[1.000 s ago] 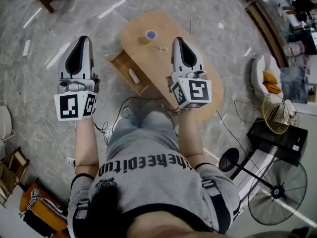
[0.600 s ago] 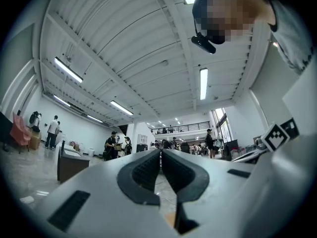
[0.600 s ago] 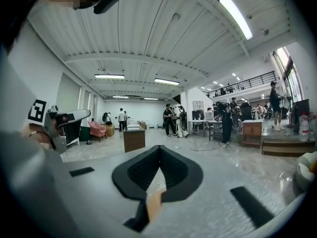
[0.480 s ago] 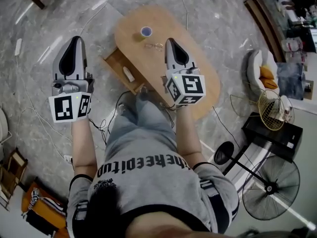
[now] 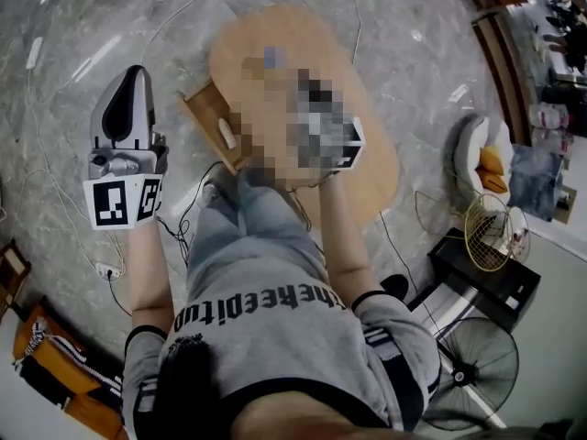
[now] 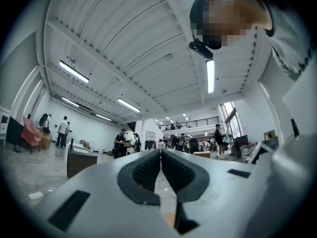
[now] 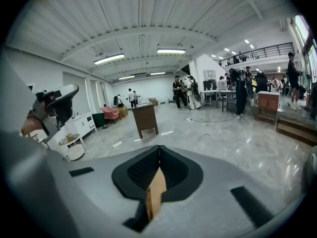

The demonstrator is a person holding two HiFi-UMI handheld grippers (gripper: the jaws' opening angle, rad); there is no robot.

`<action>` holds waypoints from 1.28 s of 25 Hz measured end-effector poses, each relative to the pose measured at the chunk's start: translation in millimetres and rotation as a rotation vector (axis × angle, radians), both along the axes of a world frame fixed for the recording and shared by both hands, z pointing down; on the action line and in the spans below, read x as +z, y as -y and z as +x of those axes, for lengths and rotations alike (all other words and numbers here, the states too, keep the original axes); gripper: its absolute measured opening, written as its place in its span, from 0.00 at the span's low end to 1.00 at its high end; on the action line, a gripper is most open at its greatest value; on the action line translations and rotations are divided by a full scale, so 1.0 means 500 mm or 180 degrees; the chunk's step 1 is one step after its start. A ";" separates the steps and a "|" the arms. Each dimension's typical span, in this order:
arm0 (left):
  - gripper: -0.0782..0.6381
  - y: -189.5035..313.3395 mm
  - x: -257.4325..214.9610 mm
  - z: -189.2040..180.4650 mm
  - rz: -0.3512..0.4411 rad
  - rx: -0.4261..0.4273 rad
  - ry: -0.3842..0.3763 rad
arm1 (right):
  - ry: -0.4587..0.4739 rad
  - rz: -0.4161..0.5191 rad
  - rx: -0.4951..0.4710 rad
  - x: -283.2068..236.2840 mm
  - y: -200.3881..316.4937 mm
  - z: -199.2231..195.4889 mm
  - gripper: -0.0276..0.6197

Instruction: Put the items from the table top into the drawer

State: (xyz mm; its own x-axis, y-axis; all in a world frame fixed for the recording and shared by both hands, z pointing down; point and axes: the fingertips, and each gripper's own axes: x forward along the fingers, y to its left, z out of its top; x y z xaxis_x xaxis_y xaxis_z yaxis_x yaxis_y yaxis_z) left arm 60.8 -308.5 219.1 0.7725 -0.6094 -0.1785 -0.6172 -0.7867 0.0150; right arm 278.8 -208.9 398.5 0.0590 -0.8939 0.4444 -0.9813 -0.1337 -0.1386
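Note:
The oval wooden table (image 5: 371,168) stands in front of me, its drawer (image 5: 195,108) pulled open at the left side. A small white item (image 5: 225,134) lies inside the drawer. A mosaic patch covers the middle of the tabletop, so the items there and most of my right gripper are hidden in the head view. My left gripper (image 5: 137,71) hangs over the floor to the left of the drawer, shut and empty (image 6: 160,153). The right gripper (image 7: 159,152) is also shut with nothing in it; a strip of wood shows below its jaws.
A white armchair with an orange cushion (image 5: 483,149), a wire basket (image 5: 491,234), a black box (image 5: 486,269) and a standing fan (image 5: 470,374) are at the right. Cables (image 5: 64,204) trail over the marble floor at the left. An orange bag (image 5: 55,379) lies bottom left.
My right gripper has dropped lower and forward over the tabletop. The left gripper has drifted a little left and down. Both stay shut.

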 end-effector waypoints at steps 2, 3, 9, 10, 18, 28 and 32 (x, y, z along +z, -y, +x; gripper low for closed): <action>0.13 0.005 0.015 0.010 -0.0029 -0.0082 0.0036 | 0.0103 -0.0139 -0.0064 0.043 0.013 0.017 0.06; 0.13 0.008 0.023 0.014 -0.0043 -0.0120 0.0054 | 0.0149 -0.0209 -0.0096 0.064 0.020 0.025 0.06; 0.13 0.025 0.066 0.042 -0.0129 -0.0298 0.0119 | 0.0326 -0.0628 -0.0322 0.184 0.067 0.069 0.15; 0.13 0.026 0.073 0.047 -0.0147 -0.0323 0.0128 | 0.0347 -0.0693 -0.0355 0.203 0.073 0.077 0.17; 0.13 0.041 0.120 0.086 -0.0242 -0.0476 0.0198 | 0.0395 -0.1207 -0.0613 0.349 0.114 0.121 0.31; 0.13 0.053 0.186 0.113 -0.0377 -0.0602 0.0254 | 0.0467 -0.1617 -0.0839 0.505 0.154 0.135 0.48; 0.13 0.068 0.220 0.109 -0.0453 -0.0645 0.0288 | 0.0459 -0.1760 -0.0844 0.563 0.174 0.137 0.53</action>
